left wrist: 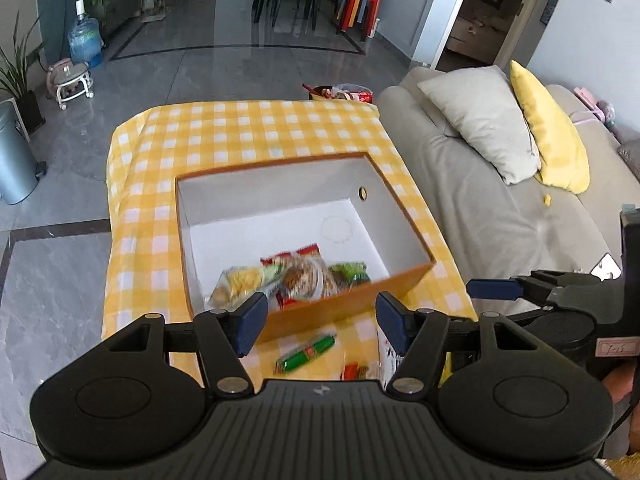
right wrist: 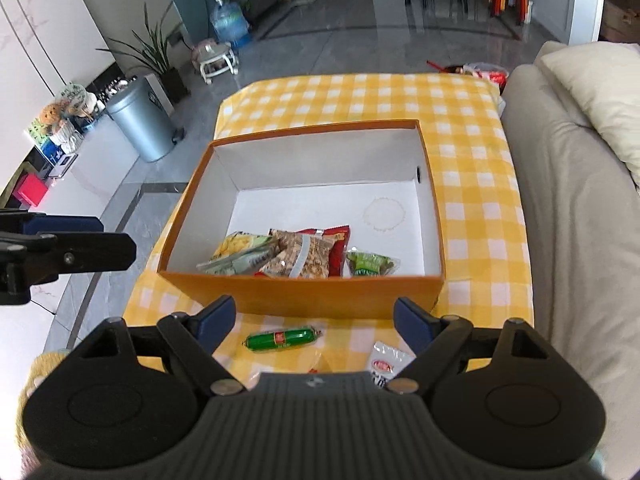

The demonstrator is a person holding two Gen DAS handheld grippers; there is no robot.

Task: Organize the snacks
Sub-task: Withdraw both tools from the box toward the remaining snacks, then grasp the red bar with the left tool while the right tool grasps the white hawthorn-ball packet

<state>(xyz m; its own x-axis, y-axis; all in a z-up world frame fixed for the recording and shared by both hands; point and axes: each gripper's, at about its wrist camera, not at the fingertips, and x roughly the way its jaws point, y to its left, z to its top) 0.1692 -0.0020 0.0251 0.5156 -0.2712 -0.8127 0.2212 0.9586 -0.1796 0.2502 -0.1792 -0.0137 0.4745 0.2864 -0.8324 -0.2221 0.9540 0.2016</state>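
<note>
An open orange box (left wrist: 352, 304) (right wrist: 304, 300) with a white inside stands on the yellow checked tablecloth (left wrist: 248, 136) (right wrist: 476, 152). Several snack packets (left wrist: 292, 280) (right wrist: 296, 256) lie in its near part. A green sausage stick (left wrist: 306, 354) (right wrist: 282, 339) lies on the cloth in front of the box, with a white packet (right wrist: 390, 362) (left wrist: 386, 354) to its right and a small red packet (left wrist: 354, 370) between them. My left gripper (left wrist: 318, 326) is open and empty above the sausage. My right gripper (right wrist: 316, 322) is open and empty above the same spot.
A grey sofa (left wrist: 492, 216) (right wrist: 580, 208) with cushions (left wrist: 484, 124) runs along the table's right side. A grey bin (right wrist: 140, 120) (left wrist: 12, 160) and plants stand on the floor to the left. A bag of snacks (left wrist: 344, 94) sits past the table's far edge.
</note>
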